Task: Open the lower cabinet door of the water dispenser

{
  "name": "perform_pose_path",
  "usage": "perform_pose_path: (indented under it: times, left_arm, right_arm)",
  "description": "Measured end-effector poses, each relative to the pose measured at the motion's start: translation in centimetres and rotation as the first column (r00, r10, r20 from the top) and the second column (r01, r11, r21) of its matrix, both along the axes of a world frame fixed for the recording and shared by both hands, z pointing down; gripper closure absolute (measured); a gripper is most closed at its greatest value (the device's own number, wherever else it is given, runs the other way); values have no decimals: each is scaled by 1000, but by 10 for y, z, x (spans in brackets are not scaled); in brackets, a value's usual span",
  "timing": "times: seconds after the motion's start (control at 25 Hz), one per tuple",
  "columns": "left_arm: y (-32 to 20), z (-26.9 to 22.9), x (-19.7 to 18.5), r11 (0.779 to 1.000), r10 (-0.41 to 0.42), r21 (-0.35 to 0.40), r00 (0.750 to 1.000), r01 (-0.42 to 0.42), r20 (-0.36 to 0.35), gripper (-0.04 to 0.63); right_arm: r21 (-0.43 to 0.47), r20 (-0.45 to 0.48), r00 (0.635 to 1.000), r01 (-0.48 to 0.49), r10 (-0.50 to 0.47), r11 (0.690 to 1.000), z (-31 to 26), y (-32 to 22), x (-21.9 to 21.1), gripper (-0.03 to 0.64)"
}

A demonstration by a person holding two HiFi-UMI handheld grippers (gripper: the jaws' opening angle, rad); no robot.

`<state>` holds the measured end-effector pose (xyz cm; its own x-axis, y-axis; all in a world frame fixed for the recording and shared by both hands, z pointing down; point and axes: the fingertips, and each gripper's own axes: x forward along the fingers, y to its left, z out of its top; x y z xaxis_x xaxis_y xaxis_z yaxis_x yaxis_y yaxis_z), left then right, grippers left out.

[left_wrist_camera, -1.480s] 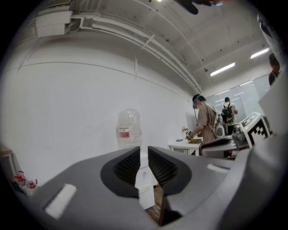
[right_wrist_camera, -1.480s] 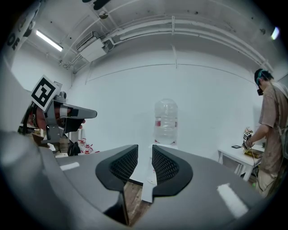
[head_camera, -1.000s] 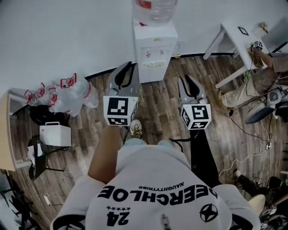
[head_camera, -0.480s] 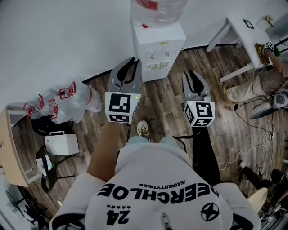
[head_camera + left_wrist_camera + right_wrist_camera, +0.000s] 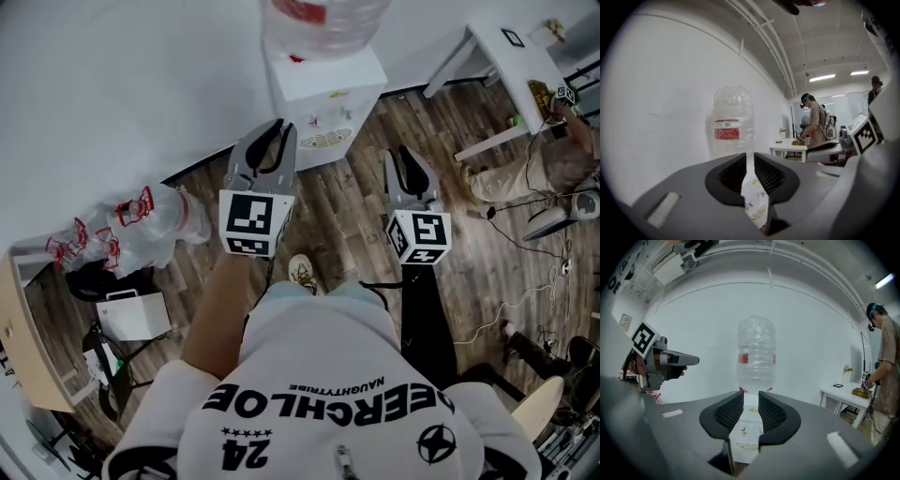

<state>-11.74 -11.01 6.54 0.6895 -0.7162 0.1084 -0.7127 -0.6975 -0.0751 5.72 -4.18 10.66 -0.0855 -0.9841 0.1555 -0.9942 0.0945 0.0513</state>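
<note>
Ahead, clear bottle [image 5: 325,21] atop water dispenser [image 5: 323,89]; left tool [image 5: 275,131], right tool [image 5: 401,157] both slightly open, empty.

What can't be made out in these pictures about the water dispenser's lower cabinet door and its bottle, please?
- Lower cabinet door: the head view shows the water dispenser from steeply above, so its lower front is a thin sliver by the left gripper; no handle is visible.
- Gripper views: the right gripper and the left one cover the lower front with their own bodies.
- Bottle: its top is cut off by the head view's upper edge.
</note>
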Motion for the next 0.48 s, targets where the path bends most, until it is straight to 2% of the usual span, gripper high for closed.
perform_pose_path:
  times: [0.48]
  left_arm:
    - [1, 18, 30, 999, 42, -23, 999, -42, -4, 538]
  right_arm:
    - [-41, 7, 999, -49, 49, 998, 19, 8, 28, 538]
